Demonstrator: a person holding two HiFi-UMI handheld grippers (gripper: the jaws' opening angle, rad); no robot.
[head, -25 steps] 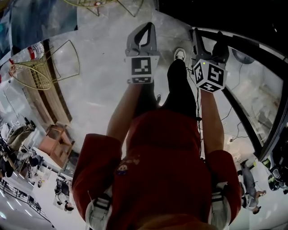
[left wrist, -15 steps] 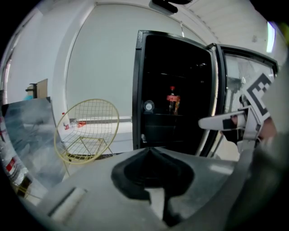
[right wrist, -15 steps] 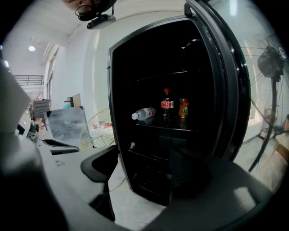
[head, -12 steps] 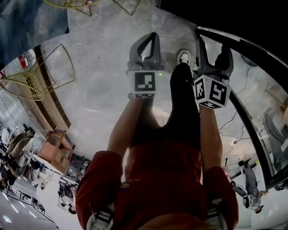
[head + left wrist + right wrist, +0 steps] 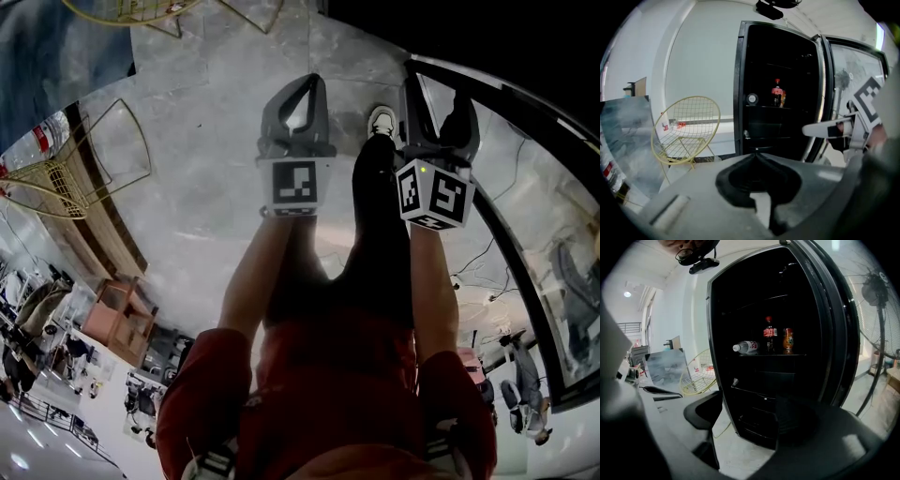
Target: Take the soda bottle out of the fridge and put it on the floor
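The soda bottle [image 5: 769, 333] with a red label stands upright on a shelf of the open black fridge [image 5: 754, 394]; it also shows in the left gripper view [image 5: 776, 92]. My right gripper [image 5: 750, 401] is open and empty and points at the fridge from a distance. My left gripper [image 5: 756, 152] is shut, with its tips touching and nothing between them. In the head view the left gripper [image 5: 306, 82] and the right gripper [image 5: 439, 98] are held out side by side above the pale floor [image 5: 206, 169].
An orange can [image 5: 788, 340] stands right of the soda and a clear bottle [image 5: 746, 347] lies left of it. The fridge door [image 5: 834, 333] is swung open to the right, with a standing fan [image 5: 881, 291] behind it. A yellow wire chair [image 5: 686, 129] stands left of the fridge.
Both grippers have slid a little lower in the head view as the view shifted. Their jaws have not changed.
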